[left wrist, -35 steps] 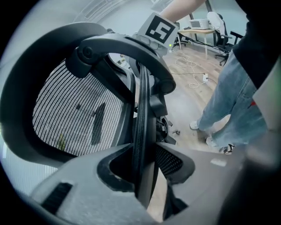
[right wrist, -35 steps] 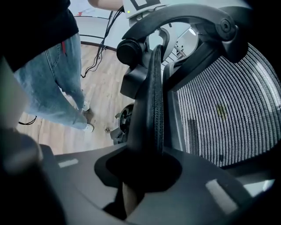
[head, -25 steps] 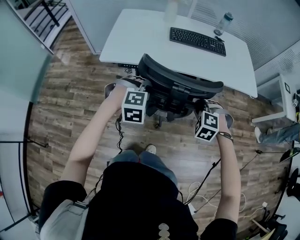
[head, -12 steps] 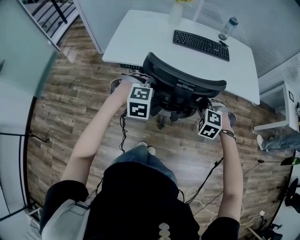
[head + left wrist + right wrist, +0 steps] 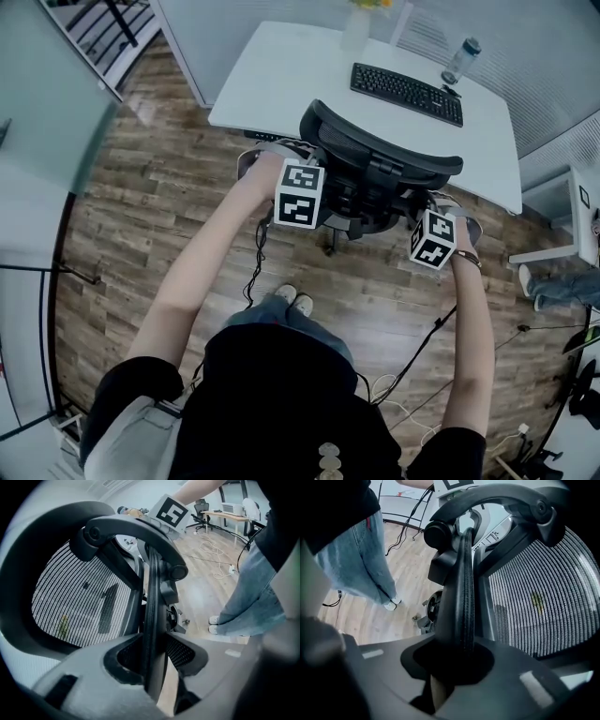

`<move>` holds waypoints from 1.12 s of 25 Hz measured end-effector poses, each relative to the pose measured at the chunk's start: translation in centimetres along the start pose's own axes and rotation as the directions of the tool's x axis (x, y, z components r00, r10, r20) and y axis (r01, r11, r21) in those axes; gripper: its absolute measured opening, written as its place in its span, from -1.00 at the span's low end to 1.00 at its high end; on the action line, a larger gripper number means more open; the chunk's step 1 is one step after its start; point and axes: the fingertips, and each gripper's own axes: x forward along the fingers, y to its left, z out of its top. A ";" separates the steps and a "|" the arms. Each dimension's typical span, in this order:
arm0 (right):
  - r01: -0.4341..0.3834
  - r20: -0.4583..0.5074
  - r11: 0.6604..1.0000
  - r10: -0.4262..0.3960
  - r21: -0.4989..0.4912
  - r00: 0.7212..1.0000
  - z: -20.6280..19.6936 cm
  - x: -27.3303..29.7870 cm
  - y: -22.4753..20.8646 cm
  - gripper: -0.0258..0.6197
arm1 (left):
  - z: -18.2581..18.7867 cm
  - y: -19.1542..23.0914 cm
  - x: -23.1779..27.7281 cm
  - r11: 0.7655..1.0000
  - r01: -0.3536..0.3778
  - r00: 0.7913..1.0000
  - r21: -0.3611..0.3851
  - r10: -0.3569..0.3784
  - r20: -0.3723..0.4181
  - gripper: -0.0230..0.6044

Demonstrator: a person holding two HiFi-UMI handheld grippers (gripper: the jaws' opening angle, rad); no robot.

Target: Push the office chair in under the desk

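Gripping office chair (image 5: 384,155) by both backrest edges, table (image 5: 291,75) dead ahead.
Clamped on rim with left gripper (image 5: 150,667) jaws; with right gripper (image 5: 454,663) jaws likewise, just eased wider.

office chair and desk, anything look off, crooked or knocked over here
Nothing stands out. The office chair stands upright at the near edge of the desk. On the desk the keyboard lies flat and the bottle stands upright, with nothing spilled. The only untidy thing is loose cables trailing across the floor.

An office: white desk (image 5: 281,75) with keyboard (image 5: 406,94), mesh office chair (image 5: 375,150) (1 further desk (image 5: 229,515) beyond).
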 end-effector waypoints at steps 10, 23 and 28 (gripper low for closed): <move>0.013 -0.003 1.000 -0.013 0.003 1.000 -0.1 0.4 -0.6 -0.70 | -0.2 0.7 0.4 1.000 -0.018 1.000 0.013 0.018 0.001 -0.44; 0.056 0.086 0.994 -0.064 0.096 0.994 1.2 -2.0 -0.5 -0.39 | -0.2 1.3 -0.9 0.973 -0.227 0.974 0.039 0.225 0.037 -0.38; 0.185 0.186 0.956 -0.230 0.229 0.955 2.2 -6.4 -1.5 -0.34 | -0.8 1.1 -2.9 0.925 -0.378 0.924 0.026 0.376 0.073 -0.38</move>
